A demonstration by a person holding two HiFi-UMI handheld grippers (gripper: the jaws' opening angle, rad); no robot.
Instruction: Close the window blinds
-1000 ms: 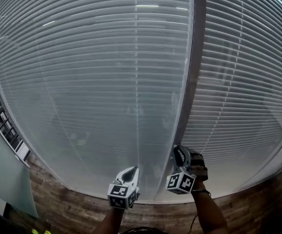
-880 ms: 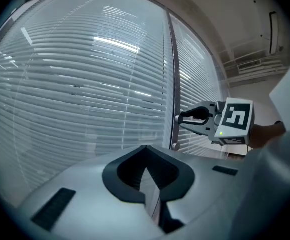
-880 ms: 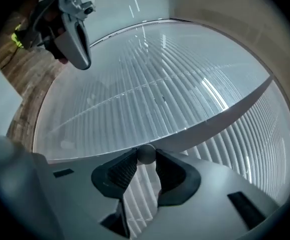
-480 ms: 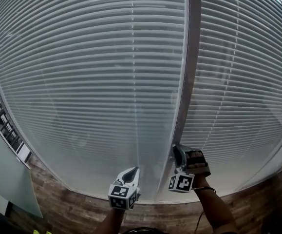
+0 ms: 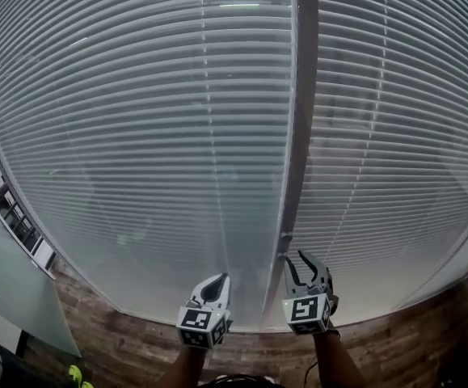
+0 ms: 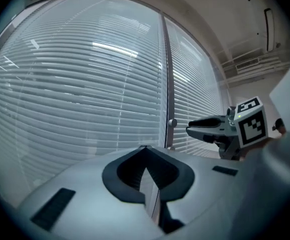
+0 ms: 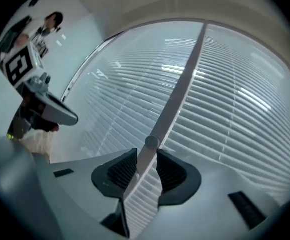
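Pale slatted blinds hang over two window panes, the left blind (image 5: pixel 137 136) and the right blind (image 5: pixel 395 136), with a grey upright frame post (image 5: pixel 298 136) between them. A small round knob (image 5: pixel 286 237) (image 6: pixel 172 123) (image 7: pixel 151 142) sits low against that post. My right gripper (image 5: pixel 296 261) (image 7: pixel 146 153) (image 6: pixel 191 129) is open and points at the post. The knob shows just beyond its fingertips, and nothing is pressed between the pads. My left gripper (image 5: pixel 220 279) (image 6: pixel 145 148) is shut and empty, level with the right one and in front of the left blind's bottom edge.
A wood-patterned wall (image 5: pixel 112 338) runs below the window sill. A glass partition (image 5: pixel 7 297) stands at the far left. In the left gripper view, ceiling fittings (image 6: pixel 269 29) show at the upper right.
My right gripper has rolled from lying on its side to having its jaws side by side, and has shifted slightly. The left gripper has stayed put. The head view has drifted a little.
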